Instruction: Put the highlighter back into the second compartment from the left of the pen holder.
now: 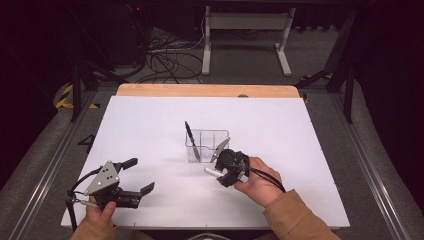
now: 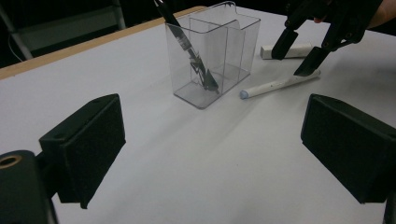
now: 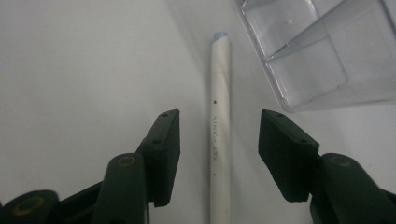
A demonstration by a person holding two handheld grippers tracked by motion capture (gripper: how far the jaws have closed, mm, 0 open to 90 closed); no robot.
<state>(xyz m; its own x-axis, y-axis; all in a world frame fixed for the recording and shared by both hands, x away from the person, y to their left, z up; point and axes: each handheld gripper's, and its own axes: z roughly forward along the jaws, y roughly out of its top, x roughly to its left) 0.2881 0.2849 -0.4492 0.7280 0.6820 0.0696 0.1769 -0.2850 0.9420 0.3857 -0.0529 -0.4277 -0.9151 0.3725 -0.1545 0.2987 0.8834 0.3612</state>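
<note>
Jaws: right gripper (image 3: 218,140) straddles white pen (image 3: 219,126), not yet pinching; left gripper (image 2: 210,149) wide, idle | done: black pen (image 2: 187,46) in clear holder (image 2: 233,51) | left: grip, lift, drop in.

A white table (image 1: 150,130) with a wooden strip along its far edge carries a few things. A clear plastic box (image 1: 206,145) stands near its middle, divided into compartments, with a black pen (image 1: 191,140) leaning inside. A white pen (image 2: 279,84) lies flat on the table just beside the box, on its near side. A short white piece (image 2: 287,50) lies near the box too.
</note>
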